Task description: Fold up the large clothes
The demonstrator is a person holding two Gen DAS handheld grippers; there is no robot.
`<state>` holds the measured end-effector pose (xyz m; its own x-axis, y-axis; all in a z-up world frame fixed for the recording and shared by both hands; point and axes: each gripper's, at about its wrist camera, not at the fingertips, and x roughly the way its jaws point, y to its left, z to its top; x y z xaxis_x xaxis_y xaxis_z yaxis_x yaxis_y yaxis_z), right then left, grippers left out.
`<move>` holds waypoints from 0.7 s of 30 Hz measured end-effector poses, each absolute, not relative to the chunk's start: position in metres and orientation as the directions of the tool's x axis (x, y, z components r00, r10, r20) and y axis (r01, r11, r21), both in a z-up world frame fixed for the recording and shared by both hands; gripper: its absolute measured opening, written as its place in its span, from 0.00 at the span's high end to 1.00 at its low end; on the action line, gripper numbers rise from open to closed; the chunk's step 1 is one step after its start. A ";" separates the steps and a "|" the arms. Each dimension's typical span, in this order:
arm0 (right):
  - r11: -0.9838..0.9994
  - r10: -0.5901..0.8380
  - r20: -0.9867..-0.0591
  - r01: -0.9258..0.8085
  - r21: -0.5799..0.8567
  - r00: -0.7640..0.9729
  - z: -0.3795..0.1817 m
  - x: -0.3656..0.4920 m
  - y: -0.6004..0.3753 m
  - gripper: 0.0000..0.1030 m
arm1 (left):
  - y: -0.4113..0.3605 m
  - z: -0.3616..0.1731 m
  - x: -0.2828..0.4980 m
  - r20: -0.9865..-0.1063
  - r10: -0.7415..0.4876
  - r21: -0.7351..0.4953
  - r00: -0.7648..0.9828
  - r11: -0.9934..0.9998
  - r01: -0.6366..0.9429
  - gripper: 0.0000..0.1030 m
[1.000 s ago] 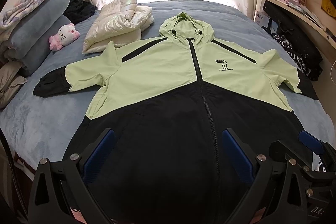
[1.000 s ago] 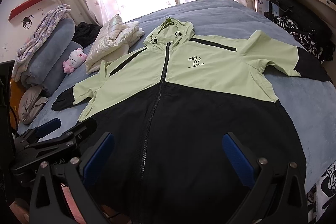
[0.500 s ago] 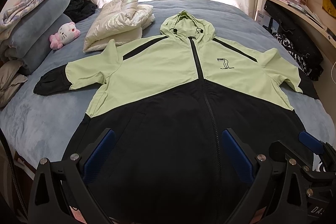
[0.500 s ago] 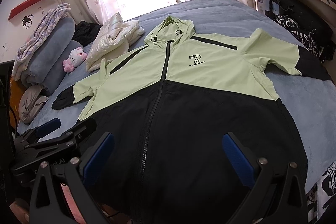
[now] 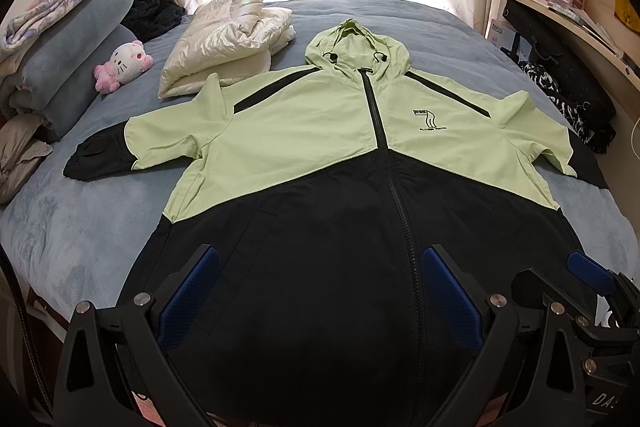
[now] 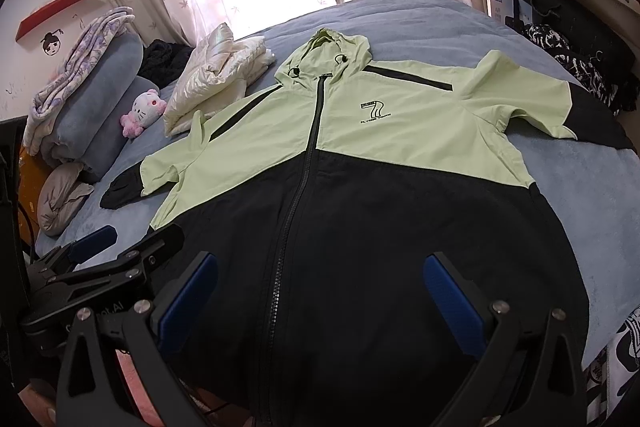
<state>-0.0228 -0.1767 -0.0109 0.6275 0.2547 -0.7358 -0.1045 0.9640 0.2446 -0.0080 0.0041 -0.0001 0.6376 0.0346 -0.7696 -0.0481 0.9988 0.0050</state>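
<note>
**Inspector:** Condition of the garment?

**Operator:** The jacket (image 5: 320,155) lies face up and zipped on the bed (image 5: 72,227), hood toward the window, both sleeves spread out sideways. I see no fold in it; by my judgement the whole job is outstanding: sleeves in, then body doubled.

**Inspector:** Your claws?

**Operator:** My left gripper (image 5: 320,291) and right gripper (image 6: 320,291) hover above the black hem, jaws spread wide, holding nothing.

**Inspector:** Anything you cannot verify?

**Operator:** The hem's near edge is hidden behind my fingers. The right cuff blends into dark clutter at the bedside. A folded cream jacket (image 5: 228,39) sits just beside the left shoulder; whether they touch, I cannot tell.
</note>
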 end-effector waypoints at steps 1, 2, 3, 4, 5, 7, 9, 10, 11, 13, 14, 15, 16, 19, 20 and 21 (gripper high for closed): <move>0.964 0.254 -0.736 -0.104 0.244 0.628 -0.010 -0.022 -0.177 0.00 | 0.004 0.000 -0.008 -0.770 0.034 0.005 0.637 0.999 -0.048 0.03; 0.964 0.254 -0.735 -0.104 0.243 0.628 -0.010 -0.022 -0.177 0.00 | 0.004 0.000 -0.008 -0.770 0.035 0.006 0.637 0.999 -0.048 0.03; 0.964 0.254 -0.735 -0.105 0.243 0.629 -0.011 -0.023 -0.176 0.00 | 0.004 0.000 -0.008 -0.770 0.035 0.006 0.637 0.999 -0.048 0.03; 0.964 0.253 -0.736 -0.104 0.243 0.628 -0.010 -0.022 -0.177 0.00 | 0.004 0.000 -0.008 -0.770 0.035 0.006 0.637 0.999 -0.049 0.03; 0.964 0.254 -0.736 -0.104 0.244 0.628 -0.010 -0.022 -0.177 0.00 | 0.004 0.000 -0.008 -0.770 0.035 0.005 0.637 0.999 -0.049 0.03; 0.964 0.254 -0.736 -0.104 0.245 0.627 -0.010 -0.022 -0.177 0.00 | 0.004 -0.001 -0.008 -0.771 0.034 0.003 0.636 0.999 -0.049 0.03; 0.964 0.256 -0.735 -0.104 0.246 0.628 -0.010 -0.023 -0.177 0.00 | 0.004 -0.003 -0.009 -0.772 0.032 -0.001 0.635 0.999 -0.052 0.03; 0.964 0.256 -0.735 -0.104 0.247 0.628 -0.010 -0.023 -0.177 0.00 | 0.004 -0.003 -0.010 -0.772 0.032 -0.002 0.634 0.999 -0.053 0.03; 0.963 0.256 -0.736 -0.103 0.248 0.627 -0.011 -0.024 -0.176 0.00 | 0.005 -0.004 -0.011 -0.773 0.031 -0.002 0.634 0.999 -0.052 0.03; 0.963 0.257 -0.736 -0.103 0.248 0.626 -0.011 -0.024 -0.176 0.00 | 0.004 -0.003 -0.011 -0.773 0.032 -0.001 0.633 0.999 -0.052 0.03; 0.963 0.256 -0.737 -0.103 0.247 0.626 -0.010 -0.023 -0.177 0.00 | 0.004 -0.003 -0.010 -0.772 0.031 -0.002 0.635 0.999 -0.052 0.03; 0.963 0.257 -0.736 -0.103 0.248 0.626 -0.010 -0.023 -0.178 0.00 | 0.004 -0.003 -0.011 -0.772 0.031 -0.002 0.635 0.999 -0.052 0.03; 0.963 0.258 -0.736 -0.103 0.249 0.626 -0.010 -0.024 -0.177 0.00 | 0.004 -0.004 -0.012 -0.770 0.031 -0.003 0.638 0.999 -0.052 0.03; 0.963 0.256 -0.734 -0.104 0.247 0.629 -0.010 -0.023 -0.177 0.00 | 0.003 -0.001 -0.013 -0.763 0.027 -0.008 0.646 0.999 -0.052 0.03; 0.963 0.257 -0.732 -0.105 0.248 0.631 -0.010 -0.025 -0.176 0.00 | 0.002 0.001 -0.013 -0.763 0.025 -0.011 0.646 0.999 -0.052 0.03; 0.963 0.257 -0.731 -0.106 0.247 0.632 -0.010 -0.026 -0.174 0.00 | 0.002 0.003 -0.013 -0.762 0.024 -0.012 0.647 0.999 -0.052 0.03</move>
